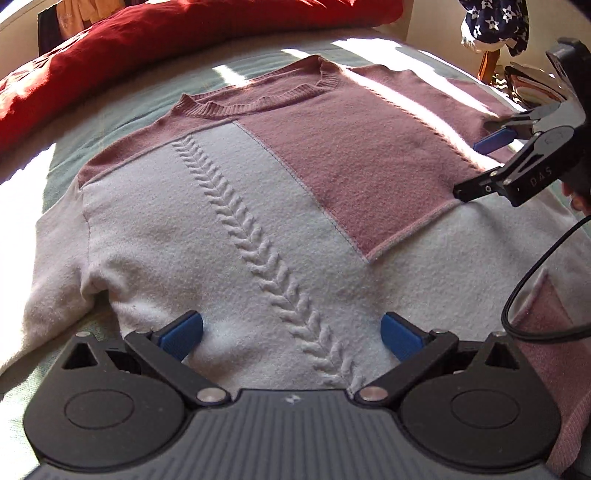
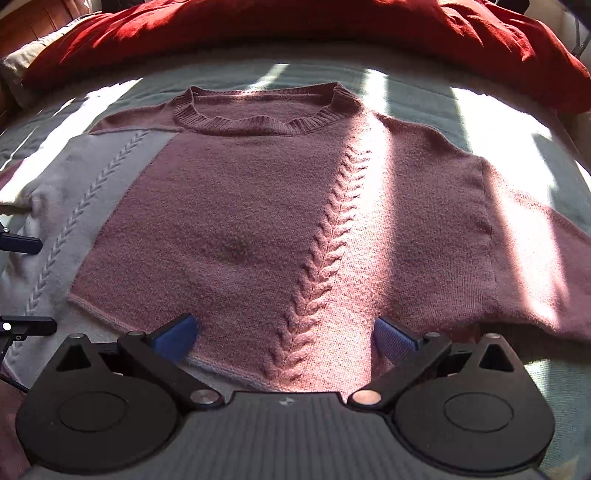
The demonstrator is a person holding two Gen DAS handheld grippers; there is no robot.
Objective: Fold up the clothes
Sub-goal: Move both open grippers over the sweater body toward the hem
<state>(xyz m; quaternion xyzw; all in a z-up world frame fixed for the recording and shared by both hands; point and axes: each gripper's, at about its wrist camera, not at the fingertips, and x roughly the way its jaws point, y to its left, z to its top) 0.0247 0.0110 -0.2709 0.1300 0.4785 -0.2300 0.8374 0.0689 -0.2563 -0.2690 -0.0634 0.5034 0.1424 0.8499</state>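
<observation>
Harsh sunlight stripes, deep shadows, fisheye-warped edges

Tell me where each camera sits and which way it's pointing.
Left wrist: on the left tool, low over the sweater's white half, facing the collar and red duvet; its open blue fingers show, plus the right tool.
Right wrist: on the right tool, over the pink half, facing likewise; open fingers show.
Shared: sweater, duvet, bed.

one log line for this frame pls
stage: pre-fold | sweater: flat on bed, unfolded | left claw: open, over white half | right claw: open, over pink hem | holding: nothing
</observation>
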